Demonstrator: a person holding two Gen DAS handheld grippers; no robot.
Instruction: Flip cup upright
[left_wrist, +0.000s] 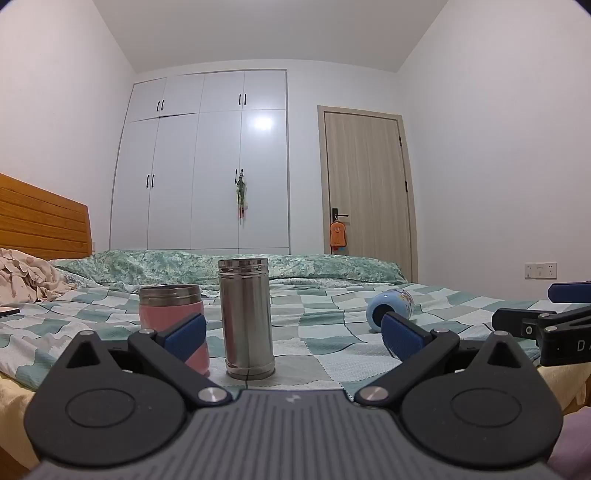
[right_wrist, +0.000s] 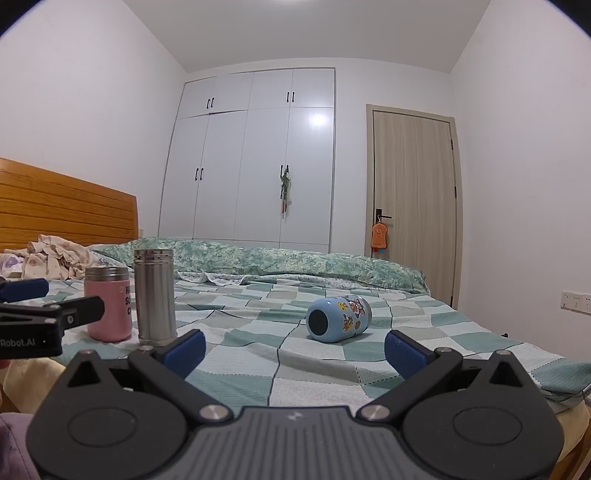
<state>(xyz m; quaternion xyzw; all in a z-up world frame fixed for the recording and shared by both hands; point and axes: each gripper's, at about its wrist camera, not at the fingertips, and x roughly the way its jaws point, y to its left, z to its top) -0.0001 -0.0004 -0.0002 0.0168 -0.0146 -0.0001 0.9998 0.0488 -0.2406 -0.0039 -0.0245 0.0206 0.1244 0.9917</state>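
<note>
A light blue cup with cartoon stickers (right_wrist: 339, 318) lies on its side on the checked bedspread (right_wrist: 258, 332), its dark base facing me. It also shows in the left wrist view (left_wrist: 389, 306), partly behind a blue pad. My right gripper (right_wrist: 293, 347) is open and empty, a short way in front of the cup. My left gripper (left_wrist: 293, 334) is open and empty, in front of a steel cup (left_wrist: 246, 317) and a pink cup (left_wrist: 171, 317), both standing upright. The left gripper also shows at the left edge of the right wrist view (right_wrist: 37, 299).
A steel cup (right_wrist: 154, 293) and pink cup (right_wrist: 109, 302) stand at the left. Crumpled clothes (right_wrist: 55, 260) lie near the wooden headboard (right_wrist: 66, 210). A folded green quilt (right_wrist: 277, 262) runs along the bed's far side. A wardrobe (right_wrist: 255, 162) and door (right_wrist: 413, 192) stand behind.
</note>
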